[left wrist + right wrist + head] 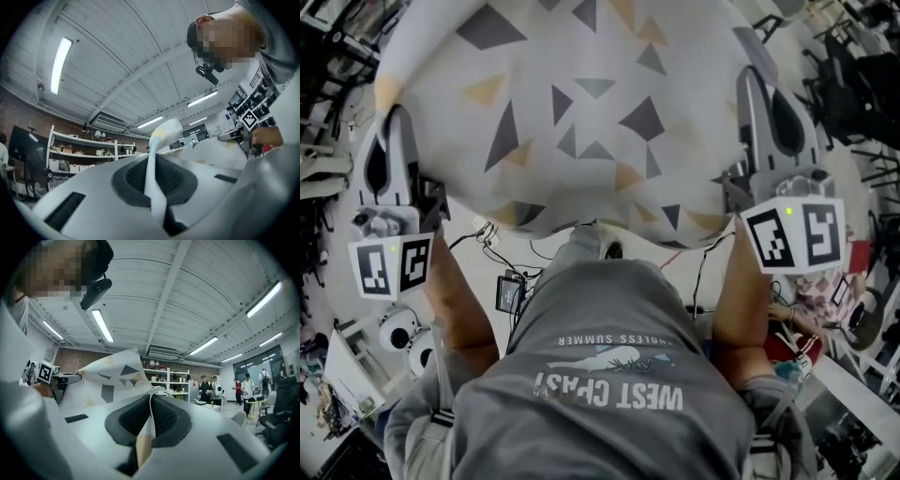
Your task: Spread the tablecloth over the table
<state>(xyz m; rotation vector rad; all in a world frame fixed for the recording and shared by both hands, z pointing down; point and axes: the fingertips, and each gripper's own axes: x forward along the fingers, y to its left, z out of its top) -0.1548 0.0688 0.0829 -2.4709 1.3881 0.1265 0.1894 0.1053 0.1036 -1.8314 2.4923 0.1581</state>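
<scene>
The tablecloth (581, 122) is white with grey and tan triangles, and it hangs stretched in the air between both grippers, in front of the person. My left gripper (397, 122) is shut on the cloth's left edge. My right gripper (752, 80) is shut on the right edge. In the left gripper view a narrow fold of the cloth (157, 159) is pinched between the dark pads (136, 180) of the left gripper (154, 180). In the right gripper view the cloth's edge (117, 376) runs down into the shut jaws of the right gripper (149, 420). The cloth hides the table.
Cables and a small black box (508, 292) lie on the floor by the person's feet. White round objects (403, 337) sit at lower left. Dark chairs (853, 84) stand at upper right. White shelves (84, 154) and several people (234, 390) are farther off.
</scene>
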